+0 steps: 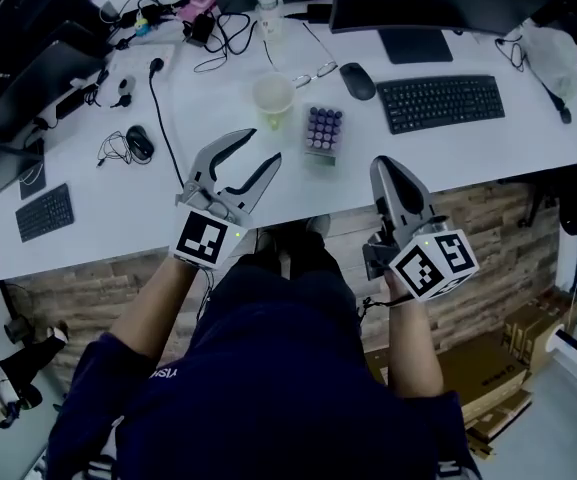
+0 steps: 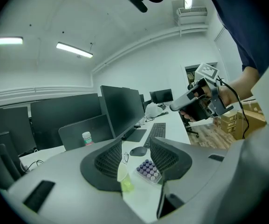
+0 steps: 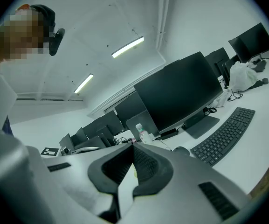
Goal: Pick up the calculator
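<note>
Holding left gripper (image 1: 266,145) over the front edge of the worktop (image 1: 108,203), jaws spread wide, gripping nothing; thru the gap, only looking at stuff farther back. Holding right gripper (image 1: 390,168) at approx the same depth, off to the right, jaws pressed together tip to tip, also carrying nothing.

Taking the small dark keyed pad at the worktop's left end, near the front edge, to be the calculator (image 1: 44,211): a judgement, keys too small to confirm. Lying flat, well apart from both tools, out to the left of left gripper and slightly nearer the body. Looking nearly square from the head view; longer side prob running along the worktop's front edge, not sure. Not showing in either gripper view, both cameras pointing toward the monitors instead. So judging left gripper as the nearer one by far, already open enough; needing to swing left and tip the jaws down before closing across the pad's shorter span. Right gripper having to cross the body, so a poor choice.

Farther back, straight ahead of left gripper: paper cup (image 1: 273,96) and vial rack (image 1: 323,130) w/ purple caps, standing just beside each other. Beyond those, mouse (image 1: 357,80) and full keyboard (image 1: 440,101), then a bottle (image 1: 268,8) at the monitor row.
</note>
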`<state>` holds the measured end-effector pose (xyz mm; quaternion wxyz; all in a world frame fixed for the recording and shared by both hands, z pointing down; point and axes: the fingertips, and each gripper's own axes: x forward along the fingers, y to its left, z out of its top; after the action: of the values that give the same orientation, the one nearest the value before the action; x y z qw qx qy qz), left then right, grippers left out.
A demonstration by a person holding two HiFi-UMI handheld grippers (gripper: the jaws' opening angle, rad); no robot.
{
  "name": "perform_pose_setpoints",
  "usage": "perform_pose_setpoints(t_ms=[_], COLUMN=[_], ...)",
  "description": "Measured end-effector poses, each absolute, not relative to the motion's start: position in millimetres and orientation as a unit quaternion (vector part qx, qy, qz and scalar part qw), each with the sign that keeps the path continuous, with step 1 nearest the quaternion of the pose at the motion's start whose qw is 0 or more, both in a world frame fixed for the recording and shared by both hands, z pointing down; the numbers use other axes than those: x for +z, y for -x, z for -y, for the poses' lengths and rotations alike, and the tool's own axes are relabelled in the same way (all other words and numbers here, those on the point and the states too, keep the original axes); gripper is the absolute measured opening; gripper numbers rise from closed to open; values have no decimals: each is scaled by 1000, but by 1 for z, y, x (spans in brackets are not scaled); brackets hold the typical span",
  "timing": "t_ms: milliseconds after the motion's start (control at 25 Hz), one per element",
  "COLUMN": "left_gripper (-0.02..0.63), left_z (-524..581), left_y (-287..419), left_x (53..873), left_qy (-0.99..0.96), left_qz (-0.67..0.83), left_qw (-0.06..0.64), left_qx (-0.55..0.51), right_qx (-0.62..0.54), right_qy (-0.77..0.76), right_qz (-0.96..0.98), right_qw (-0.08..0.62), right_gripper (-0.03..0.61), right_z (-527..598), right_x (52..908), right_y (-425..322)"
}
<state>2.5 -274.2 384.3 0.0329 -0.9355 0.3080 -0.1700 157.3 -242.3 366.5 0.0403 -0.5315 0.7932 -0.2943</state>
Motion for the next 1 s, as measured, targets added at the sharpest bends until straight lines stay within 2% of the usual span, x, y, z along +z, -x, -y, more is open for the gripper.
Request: perform_pose_setpoints(t_ms=[440,1000], left_gripper=[206,206], left_z=[291,291], left_y=[-34,-66], left_x=[421,484], left_qy=[927,930], left_qz=[-310,-243], left_qw=[35,58], left_qx=[-209,-270], right_qx=[-318,-346], right_qy=[509,512], right_qz=[-800,-786], right_qw=[25,14], right_gripper=[4,5], right_z=[276,290], right_x=[402,456], right_y=[-190,-203])
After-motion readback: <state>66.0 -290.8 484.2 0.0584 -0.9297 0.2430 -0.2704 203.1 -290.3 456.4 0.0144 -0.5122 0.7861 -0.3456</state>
